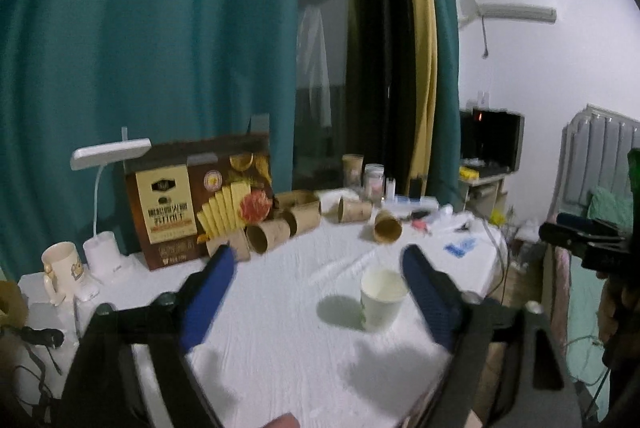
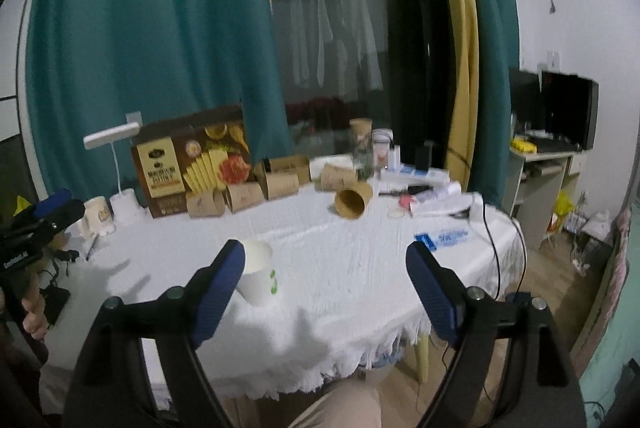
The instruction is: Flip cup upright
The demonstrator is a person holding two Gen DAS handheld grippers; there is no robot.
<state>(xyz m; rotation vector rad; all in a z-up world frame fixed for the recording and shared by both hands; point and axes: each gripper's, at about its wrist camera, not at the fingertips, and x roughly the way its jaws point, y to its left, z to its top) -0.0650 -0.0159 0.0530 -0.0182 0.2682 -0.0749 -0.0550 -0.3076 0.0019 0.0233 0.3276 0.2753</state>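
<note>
Well, from my left wrist camera, my left gripper (image 1: pixel 318 256) hangs over the white tablecloth (image 1: pixel 304 356) with its blue fingers (image 1: pixel 208 292) spread wide and nothing between them. The white paper cup (image 1: pixel 382 298) stands upright on the cloth, mouth up, just beside the inner face of the finger on the right; whether they touch I cannot tell. It has a green mark on its side, too blurred to read. Behind it a row of brown paper cups (image 1: pixel 267 236) lies on its sides in front of a brown and yellow food box (image 1: pixel 192 200) (its label carries printed characters, but I cannot make them out). A white desk lamp (image 1: pixel 106 188) and a cream mug (image 1: pixel 64 268) stand to the left of the box. At the right edge my other tool shows as a dark shape.

From my right wrist camera, my right gripper (image 2: pixel 326 256) is likewise released, its fingers (image 2: pixel 434 292) wide apart and holding nothing, out over the fringed near edge of the tablecloth (image 2: pixel 340 268). The white paper cup (image 2: pixel 258 276) sits upright close by the finger on the left, partly hidden by it. One brown cup (image 2: pixel 352 202) lies on its side with its mouth toward me, apart from the row by the food box (image 2: pixel 192 160). A blue and white packet (image 2: pixel 444 240) lies on the cloth to the right, its print unreadable. My left gripper (image 2: pixel 48 216) appears at the far left, well away from the cup, with a white label on its body too blurred for me to read.
</note>
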